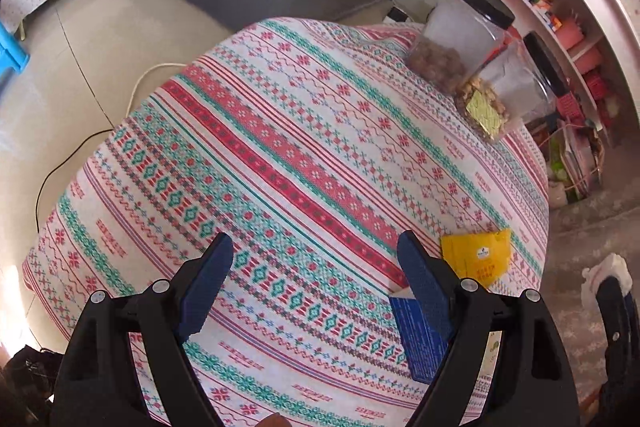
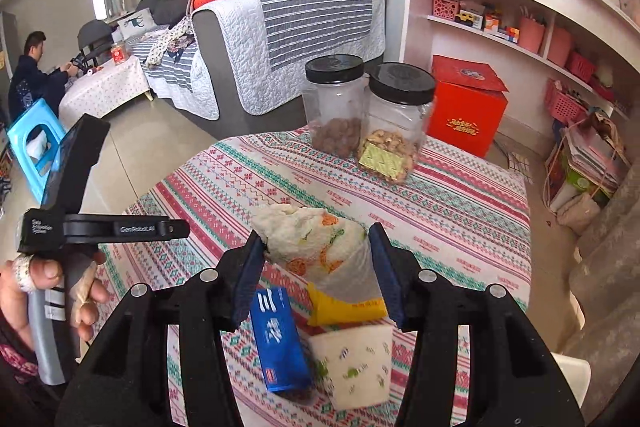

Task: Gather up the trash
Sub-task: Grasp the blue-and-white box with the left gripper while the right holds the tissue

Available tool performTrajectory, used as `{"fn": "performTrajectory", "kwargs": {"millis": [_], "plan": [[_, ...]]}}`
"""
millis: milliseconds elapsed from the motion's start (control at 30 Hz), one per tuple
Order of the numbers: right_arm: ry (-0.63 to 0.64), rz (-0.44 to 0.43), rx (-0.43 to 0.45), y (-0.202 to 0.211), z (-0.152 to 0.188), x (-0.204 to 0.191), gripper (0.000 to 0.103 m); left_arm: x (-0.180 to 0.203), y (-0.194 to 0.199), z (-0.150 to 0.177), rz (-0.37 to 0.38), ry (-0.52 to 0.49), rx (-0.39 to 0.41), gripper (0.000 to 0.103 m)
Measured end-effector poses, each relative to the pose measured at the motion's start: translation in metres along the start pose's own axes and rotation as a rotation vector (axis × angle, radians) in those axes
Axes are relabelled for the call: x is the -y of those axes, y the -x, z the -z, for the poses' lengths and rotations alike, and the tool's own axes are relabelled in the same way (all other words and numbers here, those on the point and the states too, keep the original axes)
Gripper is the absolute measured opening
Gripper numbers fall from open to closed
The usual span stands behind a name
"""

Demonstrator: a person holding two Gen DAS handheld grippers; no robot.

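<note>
Between the blue pads of the right gripper (image 2: 316, 259) sits a crumpled white paper cup (image 2: 316, 245) printed with orange and green, pinched from both sides above the patterned tablecloth (image 2: 460, 203). Below those jaws lie a blue packet (image 2: 280, 339), a yellow packet (image 2: 344, 309) and another white cup (image 2: 356, 363). The left gripper (image 1: 316, 279) hangs over the cloth, jaws spread wide with nothing between; the blue packet sits just beside its right finger.
</note>
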State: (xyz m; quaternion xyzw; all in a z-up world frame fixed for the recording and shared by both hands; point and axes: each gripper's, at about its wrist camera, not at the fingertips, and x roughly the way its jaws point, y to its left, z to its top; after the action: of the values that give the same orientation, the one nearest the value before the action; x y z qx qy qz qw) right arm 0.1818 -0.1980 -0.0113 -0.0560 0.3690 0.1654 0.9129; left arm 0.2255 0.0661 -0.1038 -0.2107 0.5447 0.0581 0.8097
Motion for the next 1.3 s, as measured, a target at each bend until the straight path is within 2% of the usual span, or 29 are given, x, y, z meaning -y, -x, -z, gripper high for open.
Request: {"fn": "performTrajectory", "kwargs": {"millis": [233,467,667,733,767,800,833,867,900,1033,1300], "plan": [[-0.105,0.054,-0.008,0.025,0.042,0.028,0.05,0.051,-0.016,0.023,0.017,-0.042,-0.061,0.082],[-0.108,0.067,0.004,0.038,0.057,0.042,0.05,0.094,-0.039,0.043,-0.006,-0.084,-0.104,0.082],[-0.11,0.07,-0.006,0.036,0.063,0.046,0.051,0.11,-0.063,0.055,-0.026,-0.099,-0.163,0.082],[-0.111,0.077,-0.009,0.036,0.064,0.047,0.051,0.111,-0.07,0.058,-0.024,-0.091,-0.194,0.078],[-0.113,0.082,-0.01,0.036,0.064,0.047,0.051,0.109,-0.073,0.059,-0.019,-0.087,-0.211,0.068],[-0.115,0.085,-0.011,0.036,0.065,0.048,0.051,0.109,-0.075,0.06,-0.016,-0.089,-0.224,0.063],[-0.117,0.089,-0.01,0.037,0.066,0.05,0.051,0.11,-0.074,0.06,-0.023,-0.096,-0.222,0.061],[-0.12,0.093,-0.009,0.038,0.066,0.051,0.051,0.111,-0.072,0.061,-0.028,-0.108,-0.212,0.054],[-0.123,0.098,-0.006,0.039,0.066,0.052,0.051,0.112,-0.07,0.061,-0.03,-0.123,-0.206,0.041],[-0.139,0.112,0.007,0.045,0.067,0.056,0.051,0.116,-0.057,0.059,-0.023,-0.168,-0.169,0.04],[-0.176,0.143,0.041,0.061,0.068,0.067,0.051,0.143,-0.007,0.06,0.006,-0.293,0.028,0.04]]}}
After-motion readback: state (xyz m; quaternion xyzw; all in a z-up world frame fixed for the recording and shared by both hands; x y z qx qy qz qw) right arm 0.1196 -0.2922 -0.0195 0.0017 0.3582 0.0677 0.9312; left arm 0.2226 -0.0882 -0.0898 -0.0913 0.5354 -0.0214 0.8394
